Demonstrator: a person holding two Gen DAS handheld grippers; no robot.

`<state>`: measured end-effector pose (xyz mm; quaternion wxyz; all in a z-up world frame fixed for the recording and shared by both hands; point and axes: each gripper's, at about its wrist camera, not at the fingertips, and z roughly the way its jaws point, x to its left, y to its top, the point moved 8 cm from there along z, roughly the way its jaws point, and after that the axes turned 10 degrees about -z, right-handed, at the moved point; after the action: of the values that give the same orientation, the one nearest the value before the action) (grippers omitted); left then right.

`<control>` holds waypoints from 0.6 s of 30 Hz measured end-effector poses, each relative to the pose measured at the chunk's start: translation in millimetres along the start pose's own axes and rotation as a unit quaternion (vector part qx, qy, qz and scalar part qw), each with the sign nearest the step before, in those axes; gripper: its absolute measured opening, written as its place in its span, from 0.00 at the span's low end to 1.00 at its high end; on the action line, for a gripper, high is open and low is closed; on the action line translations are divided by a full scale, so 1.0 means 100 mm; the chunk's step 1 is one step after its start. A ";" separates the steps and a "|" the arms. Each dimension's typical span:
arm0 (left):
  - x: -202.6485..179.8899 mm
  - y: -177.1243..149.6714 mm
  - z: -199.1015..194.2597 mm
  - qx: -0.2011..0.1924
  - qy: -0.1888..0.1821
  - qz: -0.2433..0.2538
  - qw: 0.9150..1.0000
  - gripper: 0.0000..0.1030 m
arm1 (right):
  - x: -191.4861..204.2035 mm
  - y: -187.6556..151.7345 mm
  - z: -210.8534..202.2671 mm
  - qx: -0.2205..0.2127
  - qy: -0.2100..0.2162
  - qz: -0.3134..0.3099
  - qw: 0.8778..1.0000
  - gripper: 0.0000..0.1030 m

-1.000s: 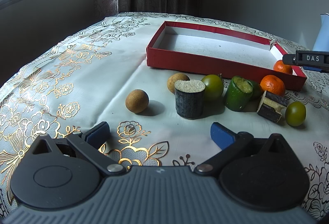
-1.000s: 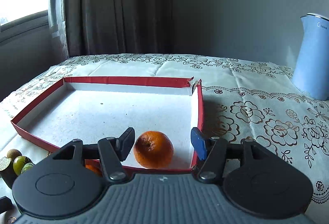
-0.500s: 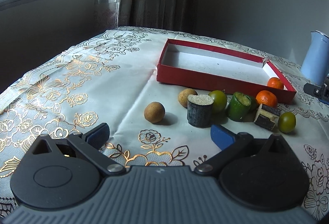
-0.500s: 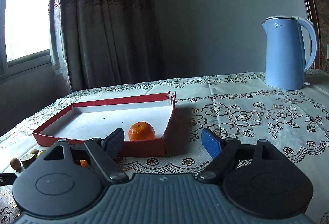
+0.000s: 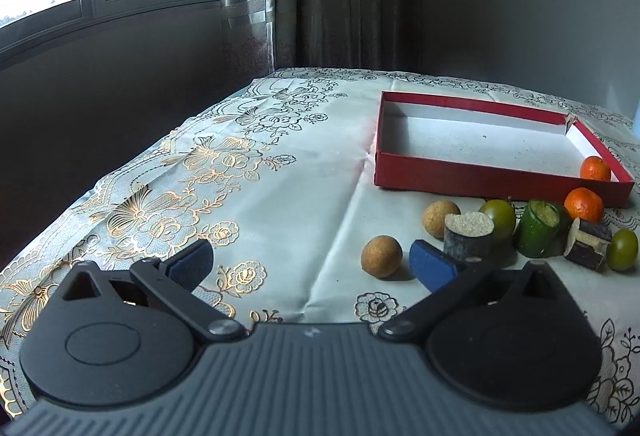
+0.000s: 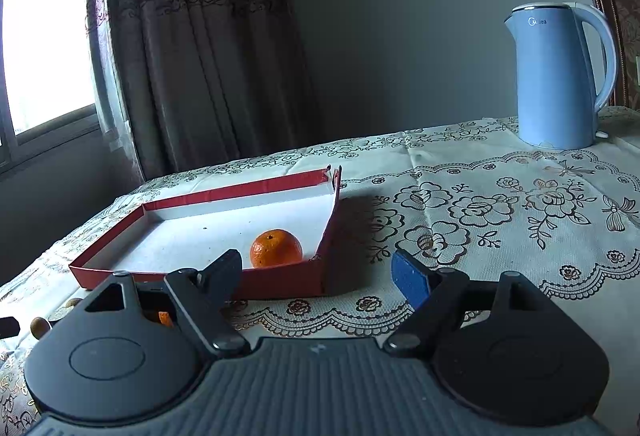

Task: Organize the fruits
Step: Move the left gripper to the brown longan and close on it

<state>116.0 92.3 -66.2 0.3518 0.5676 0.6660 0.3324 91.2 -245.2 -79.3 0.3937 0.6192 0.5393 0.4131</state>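
A shallow red box (image 5: 496, 180) (image 6: 280, 278) lies on the tablecloth with one orange (image 5: 595, 169) (image 6: 276, 248) in its near right corner. In front of the box sit a second orange (image 5: 583, 203), two brown round fruits (image 5: 381, 257), two green fruits (image 5: 498, 216), a green cut cylinder (image 5: 540, 228), a grey cut cylinder (image 5: 469, 236) and a dark cut piece (image 5: 588, 244). My left gripper (image 5: 310, 264) is open and empty, left of the fruits. My right gripper (image 6: 320, 272) is open and empty, just short of the box's near right corner.
A light blue electric kettle (image 6: 560, 76) stands at the back right of the table. A window and curtains (image 6: 208, 48) are behind the table. The table's left edge (image 5: 120, 172) drops off near the window wall.
My right gripper let go of the orange in the box, opened wider and drew back from it. My left gripper pulled back and swung left, so the fruits now sit to its right.
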 end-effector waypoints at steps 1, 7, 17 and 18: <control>0.01 0.00 0.04 0.004 0.002 0.000 1.000 1.00 | 0.00 0.00 0.00 0.000 0.000 0.000 1.000 0.80; -0.09 0.02 0.12 0.007 -0.010 0.014 1.000 1.00 | 0.00 -0.01 0.01 0.004 0.001 0.001 1.000 0.80; -0.18 -0.10 0.28 0.039 -0.042 0.023 0.998 0.77 | -0.01 -0.02 0.03 0.010 0.003 0.008 1.000 0.80; -0.17 -0.10 0.29 0.040 -0.044 0.021 0.998 0.75 | -0.01 -0.02 0.03 0.010 0.003 0.008 1.000 0.80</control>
<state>136.8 75.2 -88.4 0.3506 0.6090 0.6509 0.2873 93.2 -246.2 -82.6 0.3821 0.6264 0.5397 0.4128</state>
